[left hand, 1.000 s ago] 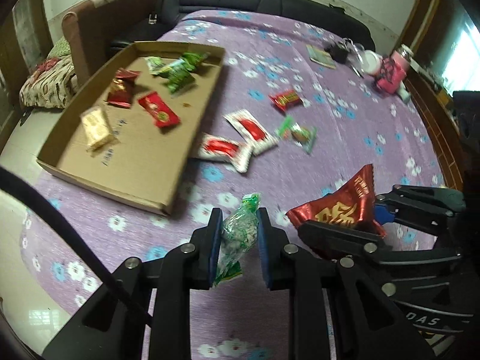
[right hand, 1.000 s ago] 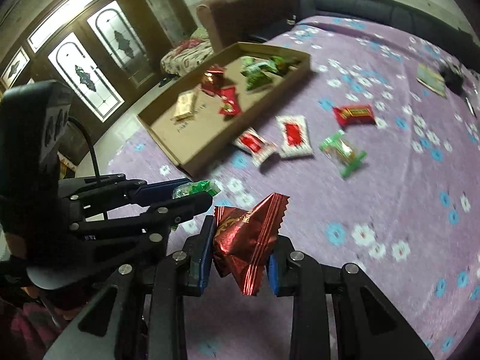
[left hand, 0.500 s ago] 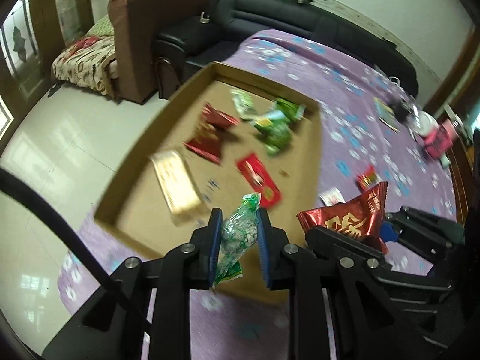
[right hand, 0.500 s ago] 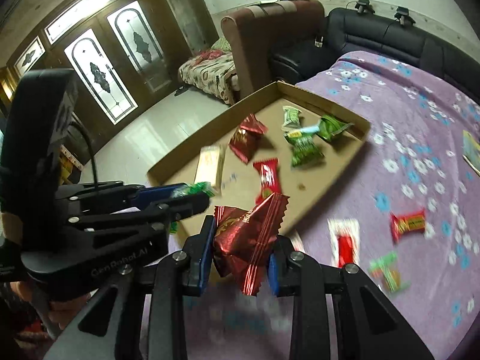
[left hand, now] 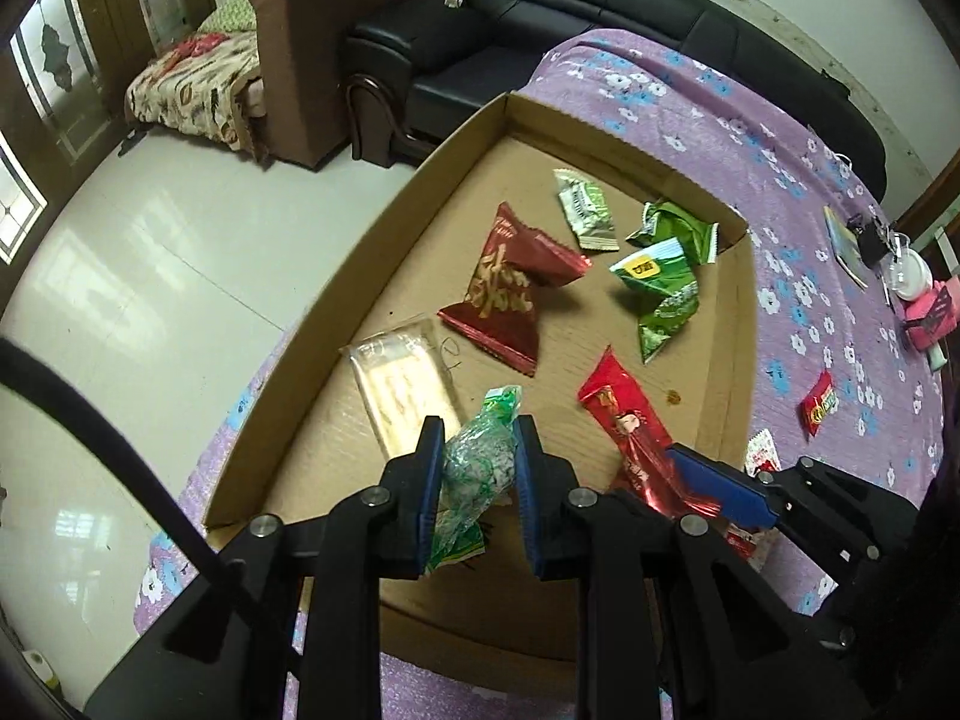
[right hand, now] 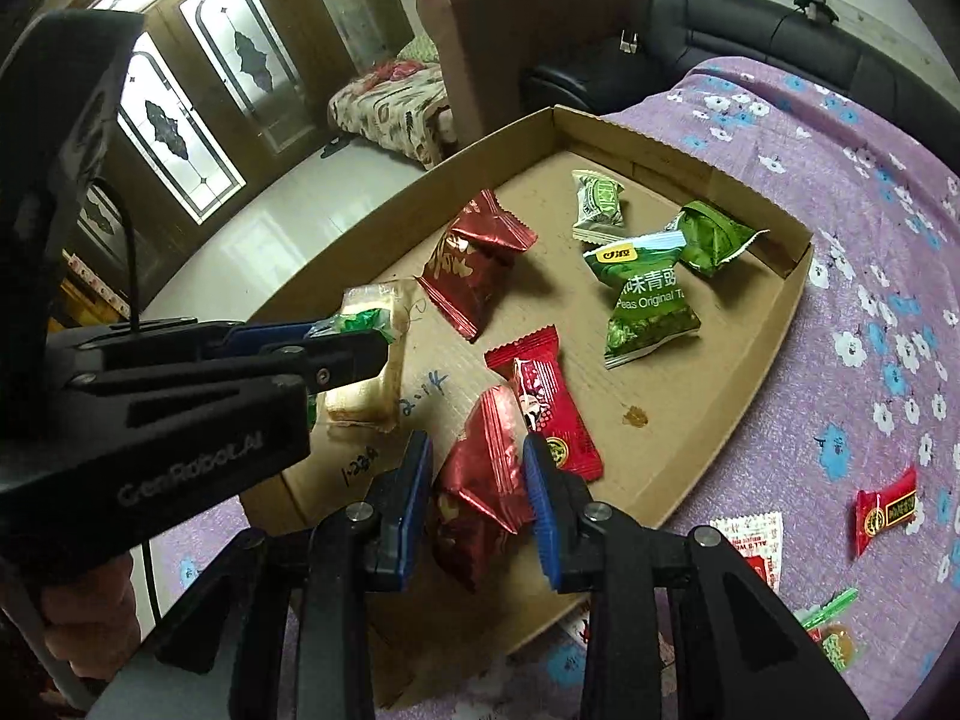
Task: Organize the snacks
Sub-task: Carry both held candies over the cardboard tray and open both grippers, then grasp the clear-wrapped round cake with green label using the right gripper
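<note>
An open cardboard tray (left hand: 360, 252) (right hand: 420, 192) lies on the purple flowered cloth and holds several snacks: a dark red bag (left hand: 510, 294), green pea packs (left hand: 660, 282), a red candy (left hand: 624, 414) and a pale bar (left hand: 402, 378). Over the tray's near end, my left gripper (left hand: 478, 429) is shut on a green snack packet (left hand: 477, 474). To its right, my right gripper (right hand: 477, 450) hangs over the tray's near corner. Its jaws are opening, with a shiny red snack packet (right hand: 480, 480) still pressed between the pads.
Loose snacks lie on the cloth (right hand: 870, 180) right of the tray: a small red packet (right hand: 888, 507), a white-and-red packet (right hand: 750, 540) and a green candy (right hand: 831, 630). A black sofa (left hand: 600, 12) and a brown armchair (left hand: 300, 30) stand beyond the table. Pale floor lies to the left.
Both grippers have carried their packets from above the bare cloth to above the tray's near end. The red packet sits a little looser between the right pads.
</note>
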Available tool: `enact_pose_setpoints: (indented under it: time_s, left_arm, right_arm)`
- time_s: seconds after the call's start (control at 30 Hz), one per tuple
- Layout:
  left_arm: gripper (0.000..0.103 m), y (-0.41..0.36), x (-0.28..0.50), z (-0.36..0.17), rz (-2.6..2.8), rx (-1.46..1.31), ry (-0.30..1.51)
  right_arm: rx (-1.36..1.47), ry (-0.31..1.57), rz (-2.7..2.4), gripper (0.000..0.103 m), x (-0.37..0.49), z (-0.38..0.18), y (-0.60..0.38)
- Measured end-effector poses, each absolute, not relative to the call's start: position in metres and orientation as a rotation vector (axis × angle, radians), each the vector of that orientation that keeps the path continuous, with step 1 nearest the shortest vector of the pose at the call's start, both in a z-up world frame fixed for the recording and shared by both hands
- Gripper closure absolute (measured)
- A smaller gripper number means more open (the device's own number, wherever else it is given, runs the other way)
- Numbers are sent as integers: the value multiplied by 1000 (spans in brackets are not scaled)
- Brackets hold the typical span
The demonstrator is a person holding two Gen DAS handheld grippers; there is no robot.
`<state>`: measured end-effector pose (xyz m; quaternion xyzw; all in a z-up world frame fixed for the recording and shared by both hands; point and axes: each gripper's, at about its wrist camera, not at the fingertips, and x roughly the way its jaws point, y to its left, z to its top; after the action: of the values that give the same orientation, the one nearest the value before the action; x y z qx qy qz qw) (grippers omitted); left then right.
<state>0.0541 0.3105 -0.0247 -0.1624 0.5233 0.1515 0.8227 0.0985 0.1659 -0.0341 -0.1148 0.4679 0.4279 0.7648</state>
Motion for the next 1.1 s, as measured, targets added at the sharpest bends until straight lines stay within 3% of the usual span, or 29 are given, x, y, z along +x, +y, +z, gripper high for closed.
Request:
enact_pose_setpoints:
  time_s: [0.1, 0.23, 0.6, 0.67, 1.1]
  left_arm:
    - [71, 314, 57, -27, 327, -353, 1134]
    - [52, 313, 56, -23, 351, -336, 1118]
    - [51, 296, 50, -9, 381, -251, 1063]
    - [50, 291, 48, -8, 394, -237, 1055]
    - [49, 246, 32, 2, 383, -202, 1022]
  right_arm:
    - [-261, 1018, 927, 71, 98, -34, 166]
    - [-260, 1016, 924, 67, 99, -31, 164]
    - [-254, 956, 923, 53, 92, -12, 150]
    - [-247, 948, 923, 46, 90, -8, 145]
    - [-233, 974, 918, 36, 70, -7, 80]
